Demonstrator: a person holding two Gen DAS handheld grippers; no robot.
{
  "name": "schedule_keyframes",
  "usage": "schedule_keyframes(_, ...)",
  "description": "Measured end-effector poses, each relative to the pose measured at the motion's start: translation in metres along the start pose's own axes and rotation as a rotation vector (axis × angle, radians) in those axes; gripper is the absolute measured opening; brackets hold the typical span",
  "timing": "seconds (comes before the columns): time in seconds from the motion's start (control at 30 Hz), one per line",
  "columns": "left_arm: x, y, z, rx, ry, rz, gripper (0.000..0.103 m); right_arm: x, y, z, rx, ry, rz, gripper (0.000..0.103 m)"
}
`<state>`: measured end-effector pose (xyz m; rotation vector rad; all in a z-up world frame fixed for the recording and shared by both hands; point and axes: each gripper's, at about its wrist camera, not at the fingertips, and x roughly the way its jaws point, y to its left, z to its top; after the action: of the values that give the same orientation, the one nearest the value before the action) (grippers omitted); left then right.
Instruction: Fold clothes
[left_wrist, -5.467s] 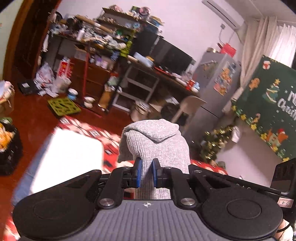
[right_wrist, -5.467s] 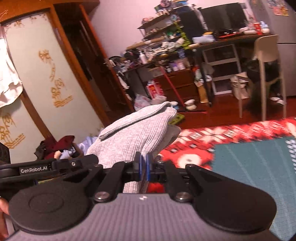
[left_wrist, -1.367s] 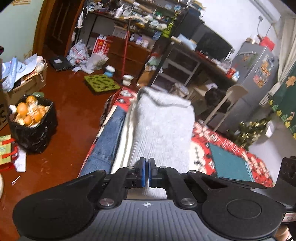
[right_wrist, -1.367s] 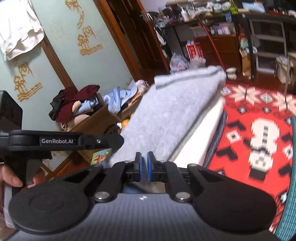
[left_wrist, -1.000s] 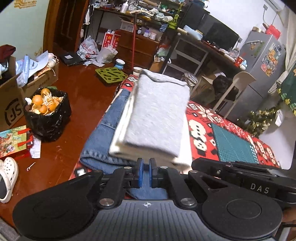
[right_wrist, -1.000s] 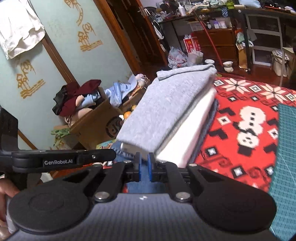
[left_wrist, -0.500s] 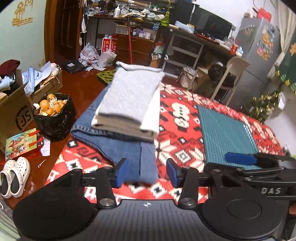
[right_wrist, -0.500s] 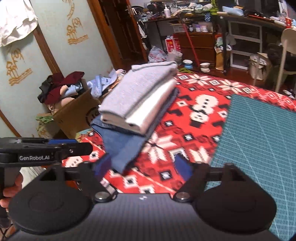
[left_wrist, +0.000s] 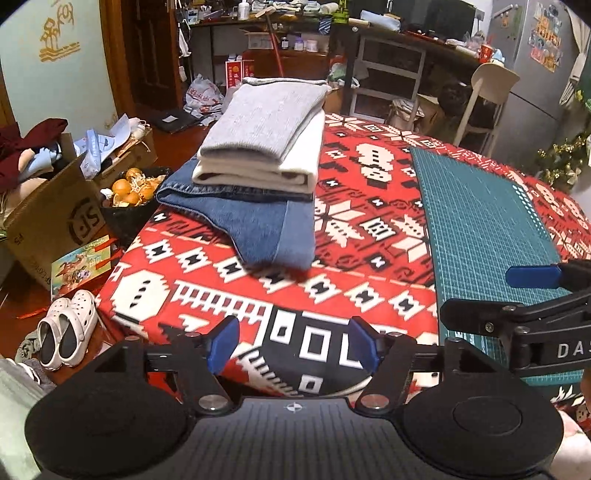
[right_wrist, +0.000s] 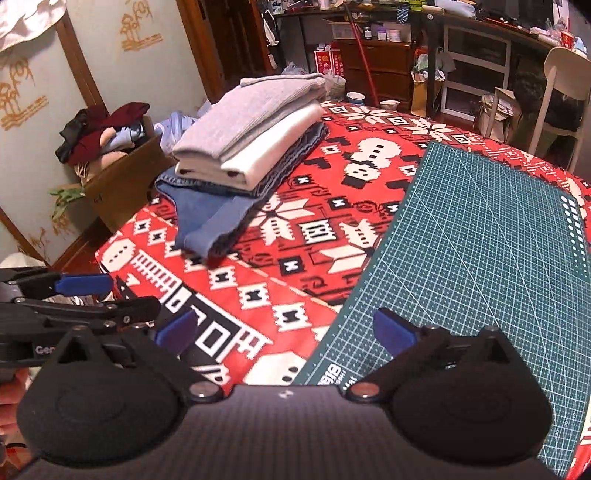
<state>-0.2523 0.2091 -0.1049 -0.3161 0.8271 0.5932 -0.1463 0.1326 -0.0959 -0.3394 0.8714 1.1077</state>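
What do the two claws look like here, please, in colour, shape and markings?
Both are alike: the left claw and right claw have black linkage arms with silver pivot bolts, blue pads and a ribbed grey body flanked by round black discs. White lettering shows on each, partly cut off.

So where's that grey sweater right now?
The grey sweater lies folded on top of the pile, over a cream garment and blue jeans, at the far left corner of the red patterned cloth, left of the green mat.
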Motion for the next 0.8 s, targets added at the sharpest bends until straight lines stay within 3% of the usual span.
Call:
schedule_keyframes(0.2, -0.015, 0.000, -0.003, -0.024, -0.025, 0.029, 0.072, -0.008, 0.005, -0.006, -0.035, -0.011, -0.014, 0.102)
schedule_keyframes(0.37, -0.033, -0.006, 0.007, -0.014, -0.060, 0.109, 0.072, -0.025, 0.018, -0.005, -0.083, -0.080, -0.091, 0.102)
schedule_keyframes(0.5, -0.046, -0.008, 0.015, -0.003, -0.073, 0.139, 0.072, -0.034, 0.029, 0.005, -0.094, -0.072, -0.144, 0.102)
schedule_keyframes(0.57, -0.053, -0.010, 0.019, 0.019, -0.069, 0.134, 0.076, -0.041, 0.033, 0.011, -0.091, -0.070, -0.130, 0.102)
schedule_keyframes(0.67, -0.062, -0.013, 0.023, 0.044, -0.106, 0.209, 0.087, -0.048, 0.034, 0.019, -0.070, -0.050, -0.084, 0.102)
schedule_keyframes(0.8, -0.071, -0.009, 0.029, -0.005, -0.122, 0.235, 0.088, -0.052, 0.037, 0.028, -0.035, -0.031, -0.103, 0.102)
